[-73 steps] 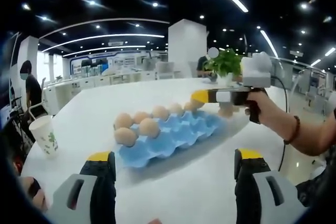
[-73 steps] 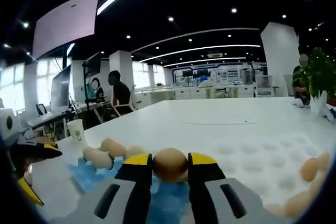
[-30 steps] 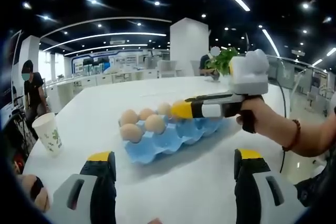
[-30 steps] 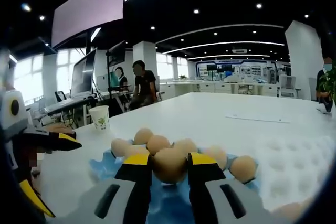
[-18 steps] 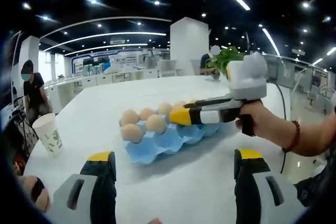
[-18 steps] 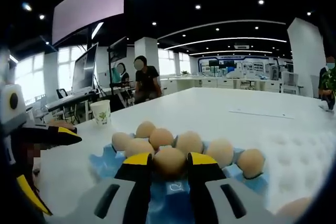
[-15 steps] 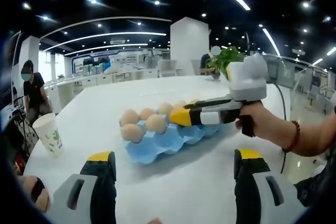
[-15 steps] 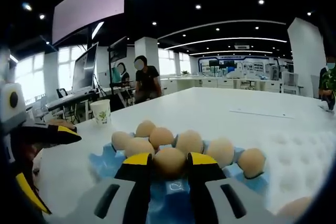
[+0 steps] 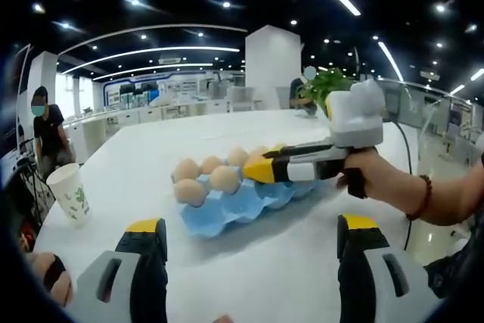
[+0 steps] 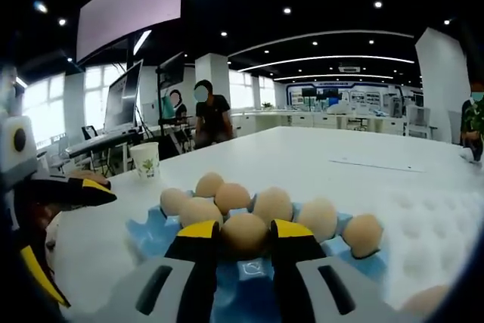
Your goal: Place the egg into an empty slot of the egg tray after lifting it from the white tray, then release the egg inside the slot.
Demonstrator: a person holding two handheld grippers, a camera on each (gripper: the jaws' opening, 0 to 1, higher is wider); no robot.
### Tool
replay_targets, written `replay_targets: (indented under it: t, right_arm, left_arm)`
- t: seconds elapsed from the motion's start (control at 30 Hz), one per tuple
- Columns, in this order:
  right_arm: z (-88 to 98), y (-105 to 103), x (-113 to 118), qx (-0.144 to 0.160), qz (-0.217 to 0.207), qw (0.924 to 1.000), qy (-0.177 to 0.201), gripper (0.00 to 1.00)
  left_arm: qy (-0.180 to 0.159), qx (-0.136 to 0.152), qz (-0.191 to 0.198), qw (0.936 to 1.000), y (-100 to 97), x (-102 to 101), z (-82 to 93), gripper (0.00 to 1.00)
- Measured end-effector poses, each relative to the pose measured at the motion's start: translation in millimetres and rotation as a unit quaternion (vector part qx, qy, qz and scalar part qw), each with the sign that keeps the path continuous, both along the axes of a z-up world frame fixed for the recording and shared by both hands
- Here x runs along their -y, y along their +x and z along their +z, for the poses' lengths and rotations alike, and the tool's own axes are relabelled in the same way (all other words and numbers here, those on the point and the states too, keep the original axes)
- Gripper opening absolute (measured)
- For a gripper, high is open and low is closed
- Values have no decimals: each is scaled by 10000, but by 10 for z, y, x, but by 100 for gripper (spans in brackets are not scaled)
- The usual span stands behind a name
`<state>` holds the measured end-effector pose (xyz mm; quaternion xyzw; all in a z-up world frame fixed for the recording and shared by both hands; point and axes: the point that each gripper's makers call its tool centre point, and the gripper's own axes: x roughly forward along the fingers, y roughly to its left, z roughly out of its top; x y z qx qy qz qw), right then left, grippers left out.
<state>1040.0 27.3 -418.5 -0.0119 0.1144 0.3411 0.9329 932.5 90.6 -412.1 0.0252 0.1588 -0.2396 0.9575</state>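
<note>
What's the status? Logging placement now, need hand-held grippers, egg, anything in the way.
Right hand-held gripper shut on egg, low over blue egg tray. Left hand-held gripper open, idle. Neighbouring eggs close; nothing else in the way.

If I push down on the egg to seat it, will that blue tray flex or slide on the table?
Probably both: the blue tray looks thin and light, lying loose on the smooth table. The egg looks fragile, so lower gently.
</note>
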Motion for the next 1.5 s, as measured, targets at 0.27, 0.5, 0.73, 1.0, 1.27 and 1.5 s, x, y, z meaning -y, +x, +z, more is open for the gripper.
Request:
replay_targets:
  t: [0.27,0.5,0.73,1.0,1.27,1.5]
  right_arm:
    - [100,-31,-23,298,95,9994,114,30]
    - [192,-22,-19,530,89,9986,24,47]
    - [235,-27,-14,496,106,9987,38,64]
    - [216,-23,18,378,95,9992,65,75]
    - [200,-19,84,270,143,9995,34,79]
    - [229,9,197,296,72,9995,2,79]
  left_arm:
    - [11,-5,3,10000,-5,-1,-9,95]
    - [-5,22,-1,10000,-7,15,10,95]
    - [-29,58,13,10000,-6,23,33,96]
    - [-40,79,3,10000,-7,34,50,97]
    - [-28,91,-16,10000,5,61,68,97]
    - [-20,93,-20,10000,11,71,79,97]
